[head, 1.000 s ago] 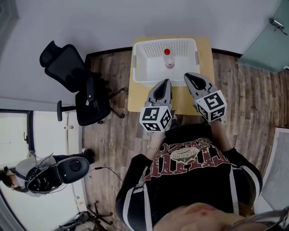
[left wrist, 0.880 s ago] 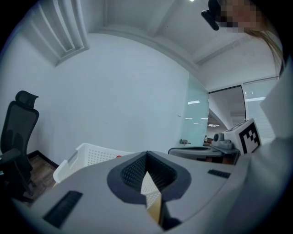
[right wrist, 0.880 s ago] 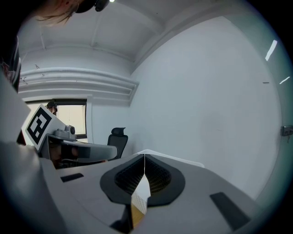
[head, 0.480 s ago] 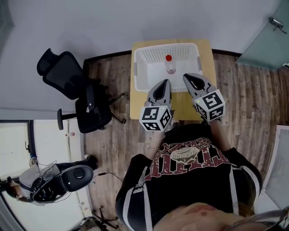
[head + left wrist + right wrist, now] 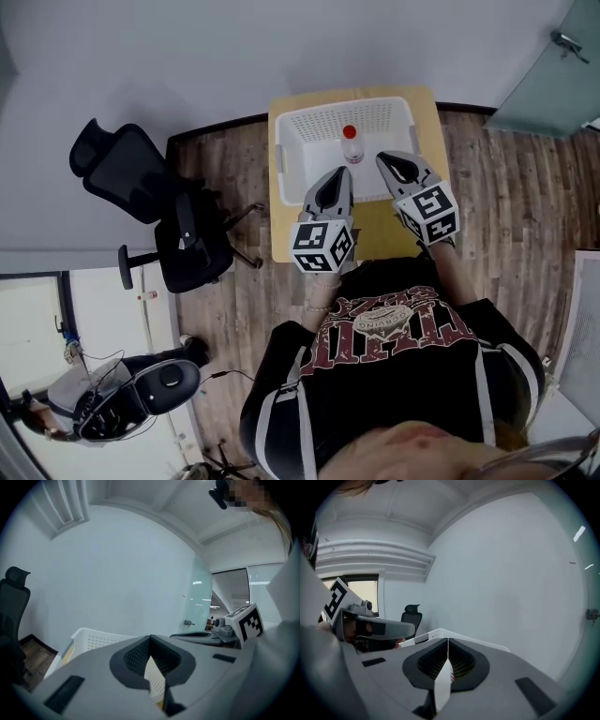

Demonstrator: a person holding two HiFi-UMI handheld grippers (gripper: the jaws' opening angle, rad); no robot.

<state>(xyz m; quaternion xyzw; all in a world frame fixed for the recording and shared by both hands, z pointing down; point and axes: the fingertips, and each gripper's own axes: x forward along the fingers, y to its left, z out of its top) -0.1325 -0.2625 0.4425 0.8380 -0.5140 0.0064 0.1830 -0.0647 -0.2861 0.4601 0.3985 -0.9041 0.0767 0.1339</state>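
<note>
a: you held the left gripper (image 5: 336, 178) and the right gripper (image 5: 388, 161) side by side, and in the head view their tips lay over the near side of the white basket (image 5: 323, 120) on the worktop (image 5: 429, 117).
b: your fingers were clenched on both, tips pressed together with nothing between them.
a: the bottle (image 5: 350, 143) with the red cap stood upright inside the basket, just beyond your two grippers and between them, touched by neither.
b: a black office chair (image 5: 141, 192) sat on the wood floor to your left.
</note>
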